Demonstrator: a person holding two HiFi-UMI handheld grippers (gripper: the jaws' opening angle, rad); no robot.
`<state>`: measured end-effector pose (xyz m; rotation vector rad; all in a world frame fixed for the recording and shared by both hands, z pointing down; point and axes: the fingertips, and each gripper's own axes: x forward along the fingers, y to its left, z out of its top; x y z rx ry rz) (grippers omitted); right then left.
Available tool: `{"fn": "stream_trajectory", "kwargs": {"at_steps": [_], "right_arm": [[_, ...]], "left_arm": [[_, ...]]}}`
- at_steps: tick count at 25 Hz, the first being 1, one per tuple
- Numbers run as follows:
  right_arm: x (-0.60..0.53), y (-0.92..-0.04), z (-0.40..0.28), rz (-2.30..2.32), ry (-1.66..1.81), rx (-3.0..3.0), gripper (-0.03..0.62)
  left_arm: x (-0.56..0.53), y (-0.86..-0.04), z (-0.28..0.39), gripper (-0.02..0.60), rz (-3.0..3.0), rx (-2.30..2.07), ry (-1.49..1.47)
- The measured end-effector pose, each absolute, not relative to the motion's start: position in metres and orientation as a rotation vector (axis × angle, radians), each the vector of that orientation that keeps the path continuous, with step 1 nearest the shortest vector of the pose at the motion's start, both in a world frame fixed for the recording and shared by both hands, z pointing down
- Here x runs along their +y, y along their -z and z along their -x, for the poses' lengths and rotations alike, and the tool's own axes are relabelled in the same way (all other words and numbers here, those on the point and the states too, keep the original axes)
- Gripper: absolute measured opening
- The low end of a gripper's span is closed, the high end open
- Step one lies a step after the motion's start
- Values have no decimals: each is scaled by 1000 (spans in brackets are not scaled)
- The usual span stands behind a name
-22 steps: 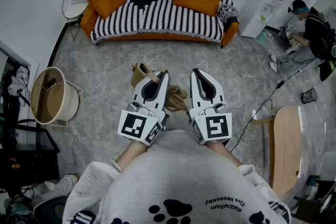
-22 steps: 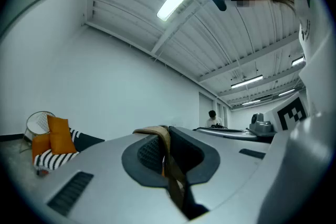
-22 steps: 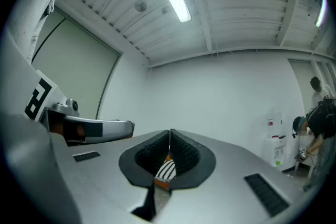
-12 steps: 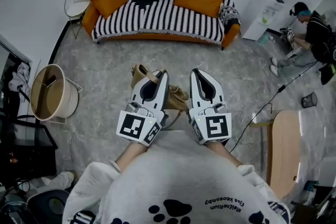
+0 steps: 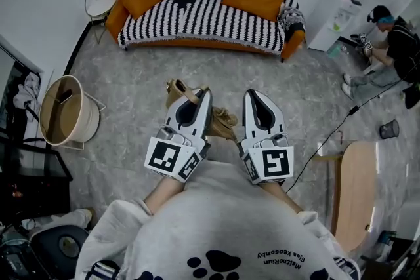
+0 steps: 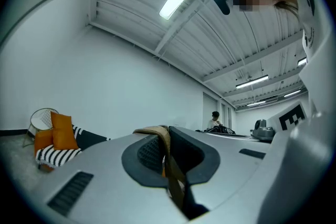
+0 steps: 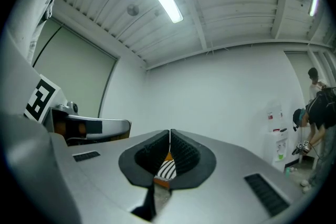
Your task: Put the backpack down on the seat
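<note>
A tan backpack [image 5: 222, 121] hangs above the grey floor, mostly hidden under my two grippers. My left gripper [image 5: 205, 95] is shut on its tan strap [image 6: 164, 139], which runs up between the jaws and over the tip in the left gripper view. My right gripper [image 5: 253, 95] is beside it, shut with nothing between its pads [image 7: 181, 152]. The seat is a sofa [image 5: 197, 16] with a black-and-white striped cover and two orange cushions, a good way ahead at the far wall. In the left gripper view the sofa [image 6: 55, 149] shows at the low left.
A round wooden bin [image 5: 65, 118] stands on the left and a wire chair [image 5: 98, 0] beside the sofa's left end. On the right are a wooden table [image 5: 357, 187], a floor cable [image 5: 328, 134], a white dispenser [image 5: 335, 16] and a seated person [image 5: 394, 42].
My right gripper has shifted slightly to the right. The left gripper keeps its hold on the strap, and the sofa sits a little higher in view.
</note>
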<state>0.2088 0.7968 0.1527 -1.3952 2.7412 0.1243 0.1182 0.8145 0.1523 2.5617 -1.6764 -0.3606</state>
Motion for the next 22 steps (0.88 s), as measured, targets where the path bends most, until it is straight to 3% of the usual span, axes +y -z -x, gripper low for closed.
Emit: {"fn": "stream_trajectory", "kwargs": {"at_steps": [22], "right_arm": [[674,-163,-142,1435,-140,2773,34]], "left_arm": [[693,-159,-63,26,-2594,-1628,314]]}}
